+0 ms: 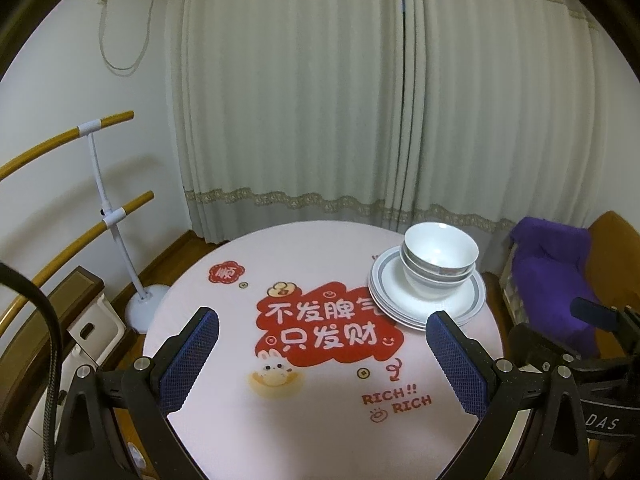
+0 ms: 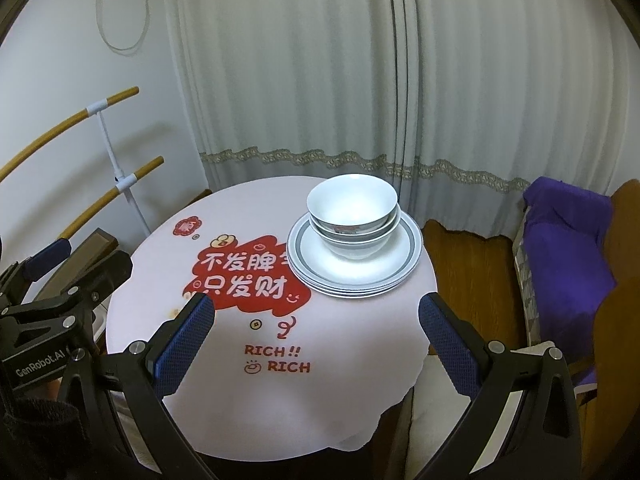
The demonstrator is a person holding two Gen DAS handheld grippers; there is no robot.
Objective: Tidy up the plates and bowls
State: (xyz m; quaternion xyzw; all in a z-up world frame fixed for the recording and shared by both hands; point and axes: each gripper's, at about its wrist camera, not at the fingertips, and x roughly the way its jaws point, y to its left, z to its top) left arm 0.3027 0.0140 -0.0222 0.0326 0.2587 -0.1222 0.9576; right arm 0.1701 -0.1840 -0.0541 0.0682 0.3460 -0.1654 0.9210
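**Jaws spread wide, nothing held; dishes stacked on the far right of the table**

Both pairs of jaws are seen spread wide apart, with nothing gripped between them. The left gripper (image 1: 322, 344) is held above the near part of the table, its blue pads (image 1: 188, 360) framing the red print. The right gripper (image 2: 316, 332) is held likewise over the near edge, and the "RICH" lettering is seen between its fingers.

The bowls (image 1: 440, 260) are nested one inside another, upright, the top one white inside with a grey band on the outside. Two rims are clearly counted; a third is suggested in the right wrist view (image 2: 353, 216), but it cannot be told for certain. The bowls are set on the plates (image 1: 468, 304), a stack of white plates with grey rings near the rim. The bowls sit towards the back of the top plate rather than on its middle. Both stacks are kept well apart from either gripper.

The plates are placed on the far right part of the round table (image 1: 320, 420), touching the edge of the red print (image 1: 320, 328). The table is covered by a pale pink cloth (image 2: 352, 360), which is seen hanging over the near edge.

Behind the table a pale curtain (image 1: 320, 100) is hung. A white stand with wooden bars (image 1: 108, 208) is seen on the left, and a purple cloth (image 2: 568, 248) is draped over a seat on the right.
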